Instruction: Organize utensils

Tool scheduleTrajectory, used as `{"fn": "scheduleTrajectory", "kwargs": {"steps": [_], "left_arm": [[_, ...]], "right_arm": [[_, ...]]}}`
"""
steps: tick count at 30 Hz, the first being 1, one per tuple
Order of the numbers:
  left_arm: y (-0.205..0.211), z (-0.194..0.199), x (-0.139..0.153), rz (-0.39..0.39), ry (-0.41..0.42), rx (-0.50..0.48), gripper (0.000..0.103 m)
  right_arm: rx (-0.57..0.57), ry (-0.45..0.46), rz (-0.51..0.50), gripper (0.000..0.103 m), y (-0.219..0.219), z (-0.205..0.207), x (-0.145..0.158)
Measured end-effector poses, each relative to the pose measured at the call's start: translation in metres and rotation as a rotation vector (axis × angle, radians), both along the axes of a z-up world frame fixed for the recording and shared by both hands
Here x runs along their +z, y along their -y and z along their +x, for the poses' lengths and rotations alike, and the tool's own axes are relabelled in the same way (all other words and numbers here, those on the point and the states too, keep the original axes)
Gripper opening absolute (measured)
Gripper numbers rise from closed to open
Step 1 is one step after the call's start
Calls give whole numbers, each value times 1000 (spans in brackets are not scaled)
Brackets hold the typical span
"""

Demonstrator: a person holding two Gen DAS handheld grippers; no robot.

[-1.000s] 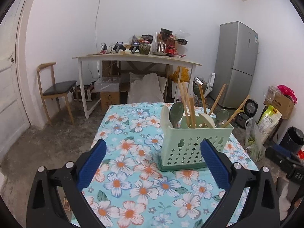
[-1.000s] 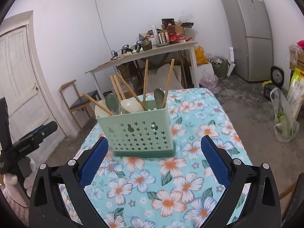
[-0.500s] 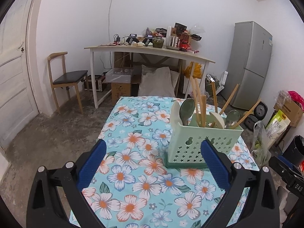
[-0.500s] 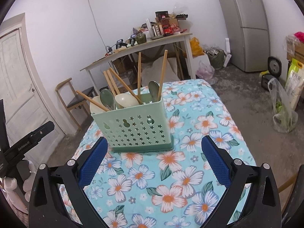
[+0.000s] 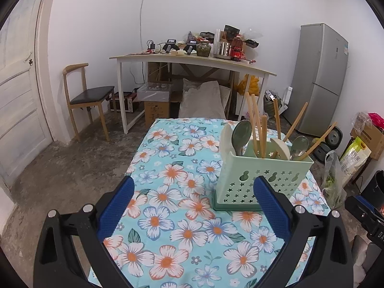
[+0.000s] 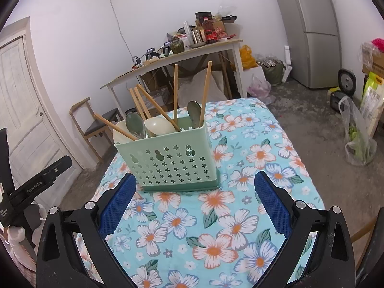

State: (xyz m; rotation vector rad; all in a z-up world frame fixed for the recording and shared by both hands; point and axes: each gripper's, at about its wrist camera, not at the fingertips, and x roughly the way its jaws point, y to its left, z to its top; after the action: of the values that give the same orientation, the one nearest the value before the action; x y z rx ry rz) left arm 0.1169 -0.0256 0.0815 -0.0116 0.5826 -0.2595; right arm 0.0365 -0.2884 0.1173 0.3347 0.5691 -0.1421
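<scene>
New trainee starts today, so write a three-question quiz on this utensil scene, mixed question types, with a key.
1. True or false: the left hand-held gripper is shut on a chopstick.
2. Multiple choice: where are the spoons and chopsticks? A) flat on the tablecloth B) standing in the green holder C) on the floor
3. Fill in: the holder stands on a table covered by a ____-patterned tablecloth.

Key
1. False: its jaws are open and hold nothing, as with the right hand-held gripper.
2. B
3. flower
</scene>
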Motion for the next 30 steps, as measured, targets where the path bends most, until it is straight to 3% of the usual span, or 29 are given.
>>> {"fn": "scheduleTrajectory", "kwargs": {"steps": [17,30], "left_arm": [[14,4,-16,101,-45,69,97],[22,7,-30,156,-83,83,97]], "right_arm": [[-85,-50,-96,95,5,-2,-3],[-87,-95,-160,95,-2,3,-7]]}}
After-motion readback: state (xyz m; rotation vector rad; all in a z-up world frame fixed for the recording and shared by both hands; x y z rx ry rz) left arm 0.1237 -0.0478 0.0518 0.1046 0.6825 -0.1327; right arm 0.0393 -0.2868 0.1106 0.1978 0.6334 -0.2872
